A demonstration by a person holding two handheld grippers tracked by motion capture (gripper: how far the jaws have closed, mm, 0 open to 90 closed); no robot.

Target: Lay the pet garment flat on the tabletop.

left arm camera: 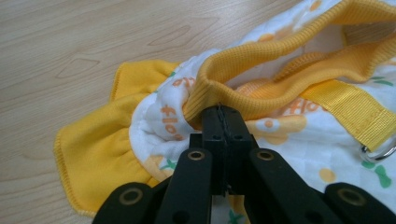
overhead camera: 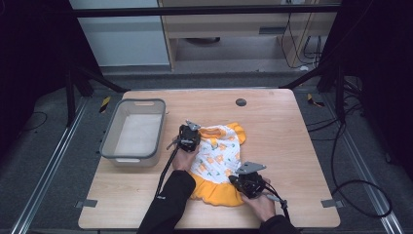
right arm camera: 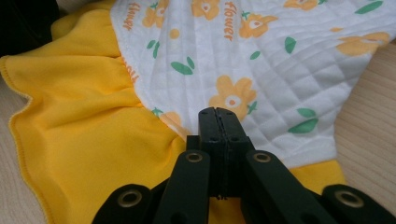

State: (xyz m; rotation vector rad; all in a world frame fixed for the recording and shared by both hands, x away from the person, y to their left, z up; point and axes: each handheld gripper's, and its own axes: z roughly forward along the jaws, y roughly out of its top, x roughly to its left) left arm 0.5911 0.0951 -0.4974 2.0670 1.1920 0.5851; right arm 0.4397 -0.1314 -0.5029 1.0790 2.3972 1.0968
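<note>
High view: a small quilted garment (overhead camera: 217, 157) lies flat at the centre of the wooden desk (overhead camera: 287, 146), with a grey plastic bin (overhead camera: 134, 131) at its 9 o'clock. The left tool (overhead camera: 189, 137) sits at its collar, the right tool (overhead camera: 249, 183) at its hem. Left gripper view: jaws clenched on the ribbed yellow collar (left arm camera: 261, 65); a webbing strap (left arm camera: 350, 109) with a metal ring lies at 3 o'clock. Right gripper view: jaws closed at the seam joining the white floral quilting (right arm camera: 261, 60) and the yellow frill (right arm camera: 88, 121); whether cloth is pinched cannot be told. Judgement: light, limp, non-fragile; grip at edges.

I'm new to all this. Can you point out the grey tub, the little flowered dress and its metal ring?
grey tub (overhead camera: 108, 138): high view, left rim.
flowered dress (overhead camera: 220, 153): high view, white quilted middle.
metal ring (left arm camera: 379, 154): left gripper view, its lower curve under the yellow strap.
</note>
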